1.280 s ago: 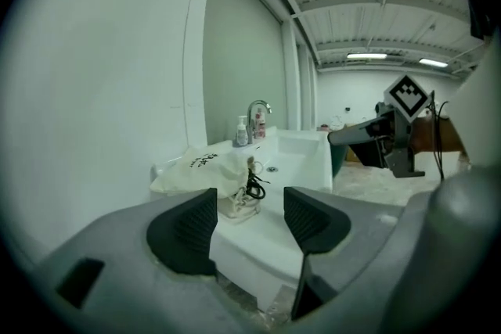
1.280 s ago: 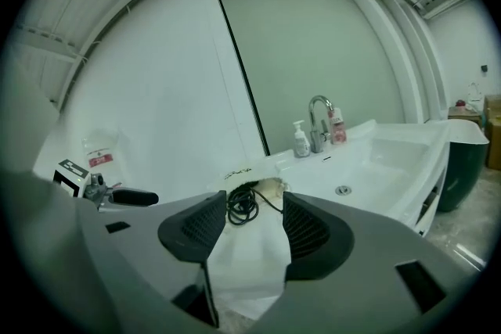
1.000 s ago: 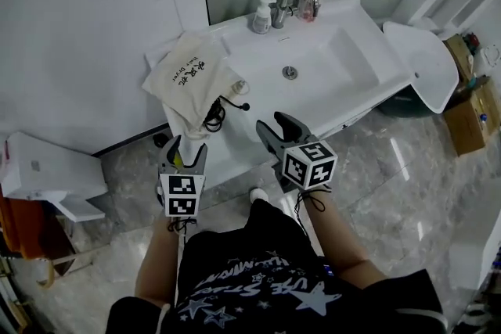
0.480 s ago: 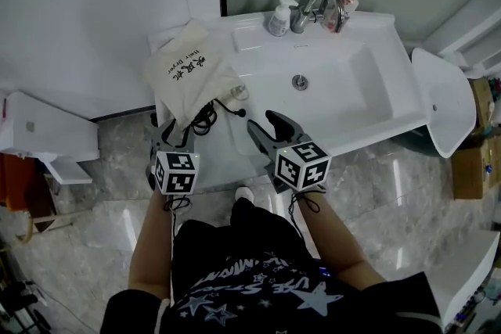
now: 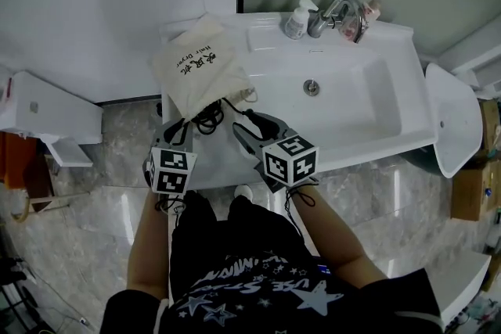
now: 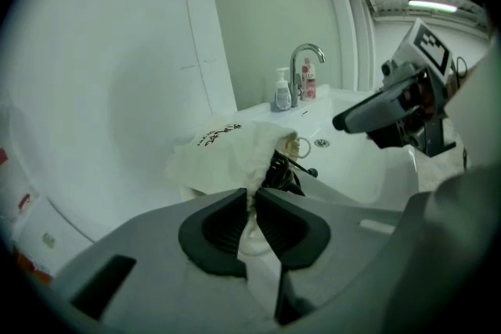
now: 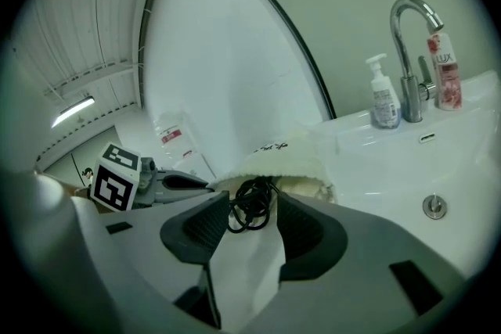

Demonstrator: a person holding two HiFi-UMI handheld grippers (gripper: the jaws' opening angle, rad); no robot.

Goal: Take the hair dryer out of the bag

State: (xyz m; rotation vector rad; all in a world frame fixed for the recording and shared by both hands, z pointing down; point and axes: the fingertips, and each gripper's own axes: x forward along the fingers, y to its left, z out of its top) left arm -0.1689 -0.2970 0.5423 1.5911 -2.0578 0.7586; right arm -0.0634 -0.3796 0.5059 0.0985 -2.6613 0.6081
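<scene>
Left gripper (image 6: 252, 194) jaws closing on bag (image 6: 225, 154); right gripper (image 7: 252, 203) jaws apart.

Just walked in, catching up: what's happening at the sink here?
A person works two handheld grippers at the white washbasin counter. The left gripper is closing its jaws on the mouth edge of the cream cloth drawstring bag lying on it. The right gripper is closing its jaws around the black coiled cord spilling from the bag, not yet pinching it. The hair dryer itself is not out.

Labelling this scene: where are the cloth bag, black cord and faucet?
cloth bag (image 5: 200, 74): head view, middle of its printed side.
black cord (image 7: 250, 202): right gripper view, its coiled loops.
faucet (image 7: 406, 59): right gripper view, its upright stem.
</scene>
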